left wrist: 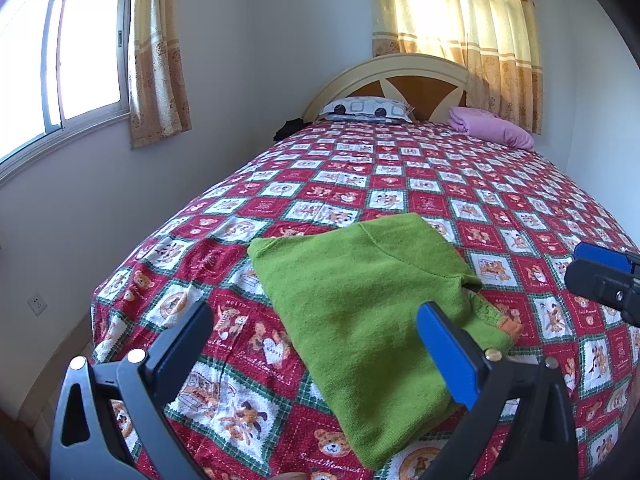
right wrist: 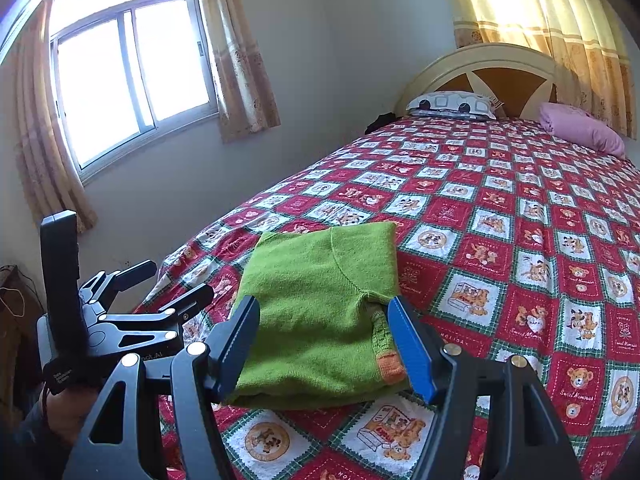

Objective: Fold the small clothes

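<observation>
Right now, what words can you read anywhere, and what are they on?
"Sweet Memories" – on red squares of the bedspread, also seen in the right wrist view.
"HOLIDAY" – on a red square of the bedspread.
"HAPPY" – on a heart in a bear square.
Small white label on the left gripper strap: too small to read.
Grey print on its body ends in "AI"; the rest is hidden.
The green sweater has no words.

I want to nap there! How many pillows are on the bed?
2: a patterned pillow against the headboard, and a pink pillow to its right by the curtain. More could be hidden.
</observation>
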Available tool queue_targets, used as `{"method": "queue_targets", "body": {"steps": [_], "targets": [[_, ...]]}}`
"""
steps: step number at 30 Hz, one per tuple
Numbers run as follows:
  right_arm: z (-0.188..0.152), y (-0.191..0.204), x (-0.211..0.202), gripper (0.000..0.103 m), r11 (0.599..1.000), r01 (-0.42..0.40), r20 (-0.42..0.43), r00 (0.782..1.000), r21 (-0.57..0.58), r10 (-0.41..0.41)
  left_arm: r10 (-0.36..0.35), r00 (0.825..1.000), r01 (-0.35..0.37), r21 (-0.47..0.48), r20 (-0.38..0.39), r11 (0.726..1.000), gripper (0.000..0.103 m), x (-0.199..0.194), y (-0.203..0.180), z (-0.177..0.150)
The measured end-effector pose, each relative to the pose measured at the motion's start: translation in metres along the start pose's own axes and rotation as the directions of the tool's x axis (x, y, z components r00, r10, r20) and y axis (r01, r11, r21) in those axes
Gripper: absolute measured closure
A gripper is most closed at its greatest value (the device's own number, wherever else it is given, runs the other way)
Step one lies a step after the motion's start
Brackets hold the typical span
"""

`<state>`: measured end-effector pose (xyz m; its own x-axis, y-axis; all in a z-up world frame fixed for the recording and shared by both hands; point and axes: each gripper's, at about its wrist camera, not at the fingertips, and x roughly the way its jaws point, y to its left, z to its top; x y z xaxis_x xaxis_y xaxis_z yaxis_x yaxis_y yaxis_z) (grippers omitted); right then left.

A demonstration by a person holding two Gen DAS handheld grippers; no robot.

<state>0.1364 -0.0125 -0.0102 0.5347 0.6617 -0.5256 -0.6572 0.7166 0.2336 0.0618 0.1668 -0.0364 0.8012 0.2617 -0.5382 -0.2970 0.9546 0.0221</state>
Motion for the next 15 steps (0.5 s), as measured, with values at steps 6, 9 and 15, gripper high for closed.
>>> {"method": "queue_targets", "body": {"steps": [6,9,15], "targets": [[-0.0001,0.0007,-0.0002,0.035,1.000,-0.002,0.001,1.000,-0.002,0.002,0.011,1.000,-0.011,0.002,0.007,1.000,0.000,-0.0012,0.0003,0.0016],[-0.0008,0.0020,0.0014,0.035,1.000,-0.002,-0.004,1.000,-0.003,0.002,0.019,1.000,-0.019,-0.001,0.001,1.000,0.000,0.0010,0.0023,0.0017],[-0.0021,0.0038,0.0036,0.035,1.000,-0.006,-0.009,1.000,-0.003,0.006,0.027,1.000,-0.027,-0.007,-0.014,1.000,0.000,0.0043,0.0055,0.0002]]}}
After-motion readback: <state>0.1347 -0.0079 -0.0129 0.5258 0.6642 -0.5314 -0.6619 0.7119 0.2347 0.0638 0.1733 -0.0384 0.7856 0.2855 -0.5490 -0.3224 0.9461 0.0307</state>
